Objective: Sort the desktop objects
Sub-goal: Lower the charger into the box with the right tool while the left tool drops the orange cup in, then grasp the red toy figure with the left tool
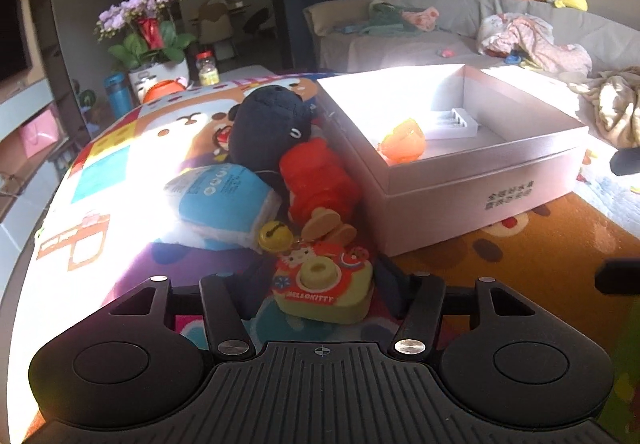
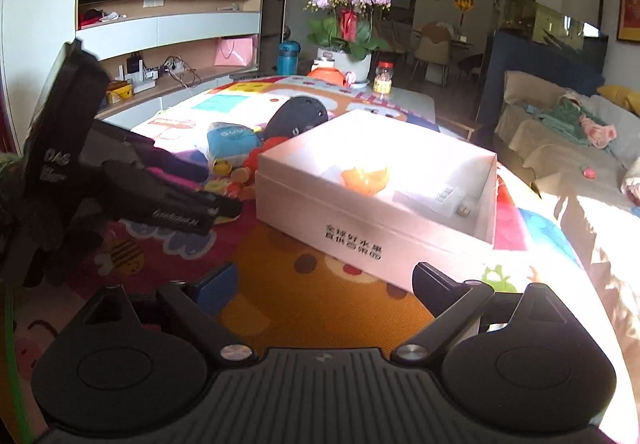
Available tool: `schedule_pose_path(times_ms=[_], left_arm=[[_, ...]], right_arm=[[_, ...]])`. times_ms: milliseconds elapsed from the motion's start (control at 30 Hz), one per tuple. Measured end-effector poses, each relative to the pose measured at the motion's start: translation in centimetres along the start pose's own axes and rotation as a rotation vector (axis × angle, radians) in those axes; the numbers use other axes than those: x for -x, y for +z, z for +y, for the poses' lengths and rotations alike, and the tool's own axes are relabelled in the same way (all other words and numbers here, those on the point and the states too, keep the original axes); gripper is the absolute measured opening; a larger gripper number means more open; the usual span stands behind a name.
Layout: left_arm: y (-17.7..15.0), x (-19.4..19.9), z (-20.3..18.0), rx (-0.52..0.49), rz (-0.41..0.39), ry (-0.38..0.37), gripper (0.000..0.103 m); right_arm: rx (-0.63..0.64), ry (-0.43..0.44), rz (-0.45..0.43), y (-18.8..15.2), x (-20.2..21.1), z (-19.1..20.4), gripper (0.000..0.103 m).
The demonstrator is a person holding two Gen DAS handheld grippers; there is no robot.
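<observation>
A Hello Kitty toy camera (image 1: 323, 289) lies on the mat between the open fingers of my left gripper (image 1: 320, 284); whether they touch it I cannot tell. Behind it lie a yellow bell (image 1: 274, 237), a red plush figure (image 1: 316, 182), a blue-and-white pouch (image 1: 224, 200) and a dark plush ball (image 1: 272, 120). An open white box (image 1: 480, 180) at right holds an orange toy (image 1: 402, 142) and a white tray piece (image 1: 456, 122). My right gripper (image 2: 324, 284) is open and empty in front of the box (image 2: 360, 228); the left gripper shows at its left (image 2: 176, 204).
A colourful cartoon mat (image 1: 120, 148) covers the table. A flower pot (image 1: 154, 40), a blue bottle (image 1: 118, 94) and a jar (image 1: 208, 68) stand at the far edge. A sofa with clothes (image 1: 480, 40) lies beyond the table.
</observation>
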State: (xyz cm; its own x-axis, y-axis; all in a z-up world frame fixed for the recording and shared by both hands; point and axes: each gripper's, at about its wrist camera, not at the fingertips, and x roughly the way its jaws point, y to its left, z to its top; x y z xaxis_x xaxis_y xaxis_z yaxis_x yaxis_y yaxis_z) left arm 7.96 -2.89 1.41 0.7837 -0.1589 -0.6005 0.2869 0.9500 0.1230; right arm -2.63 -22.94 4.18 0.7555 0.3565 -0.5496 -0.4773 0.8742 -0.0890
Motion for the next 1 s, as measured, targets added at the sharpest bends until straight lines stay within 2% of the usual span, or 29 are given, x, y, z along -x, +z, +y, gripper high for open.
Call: schedule_pose_path(times_ms=[100,200,267,300,367,433,533,600,633,667,833,900,967,1000], left_arm=[[-0.9,2.0,-1.1,-0.010,0.005,-0.080,0.061],[-1.5,3.7,-2.9,0.004,0.009,-0.262,0.062],[-1.4,4.5,-4.2,-0.004,-0.008,-0.352,0.084],[-1.2,5.0,-4.6,-0.017,-0.031,-0.369,0.088],[-0.7,5.7,-4.6,-0.050,-0.087,-0.341,0.092],[0.2,5.6,-3.7,-0.040,-0.111,-0.265,0.093],[1.0,4.5,-1.4,0.011,-0.125,-0.087,0.092],[1.4,3.1,-0.4,0.009,-0.129,0.006,0.086],[1.6,2.2,0.0,0.005,-0.115,0.031,0.071],[1.9,1.2,0.3,0.001,-0.092,0.037,0.059],[2.0,-2.1,0.5,-0.043,-0.041,0.024,0.055],[2.1,-2.9,0.3,-0.053,-0.033,0.009,0.051],[2.2,-3.2,0.0,-0.059,-0.035,-0.007,0.035],[2.2,-3.2,-0.1,-0.061,-0.037,-0.005,0.035]], right_arm=[[-0.001,-0.024,-0.035,0.6,0.7,-0.7,0.095],[-0.033,-0.050,-0.065,1.4,1.1,-1.8,0.095],[-0.055,-0.064,-0.074,1.9,1.2,-2.3,0.095],[-0.063,-0.074,-0.080,2.1,1.4,-2.5,0.095],[-0.065,-0.086,-0.094,2.2,1.8,-2.7,0.095],[-0.063,-0.098,-0.105,1.9,2.2,-2.9,0.095],[-0.068,-0.105,-0.097,1.0,1.9,-3.0,0.095],[-0.070,-0.097,-0.069,0.4,1.2,-2.9,0.095],[-0.074,-0.089,-0.053,0.0,0.8,-2.7,0.095],[-0.080,-0.077,-0.035,-0.3,0.3,-2.5,0.095],[-0.093,-0.024,0.016,-2.0,-1.3,-1.1,0.095],[-0.101,-0.023,0.032,-2.5,-1.9,-0.8,0.095],[-0.112,-0.025,0.050,-3.0,-2.3,-0.8,0.095],[-0.127,-0.019,0.061,-3.0,-2.5,-1.0,0.095]])
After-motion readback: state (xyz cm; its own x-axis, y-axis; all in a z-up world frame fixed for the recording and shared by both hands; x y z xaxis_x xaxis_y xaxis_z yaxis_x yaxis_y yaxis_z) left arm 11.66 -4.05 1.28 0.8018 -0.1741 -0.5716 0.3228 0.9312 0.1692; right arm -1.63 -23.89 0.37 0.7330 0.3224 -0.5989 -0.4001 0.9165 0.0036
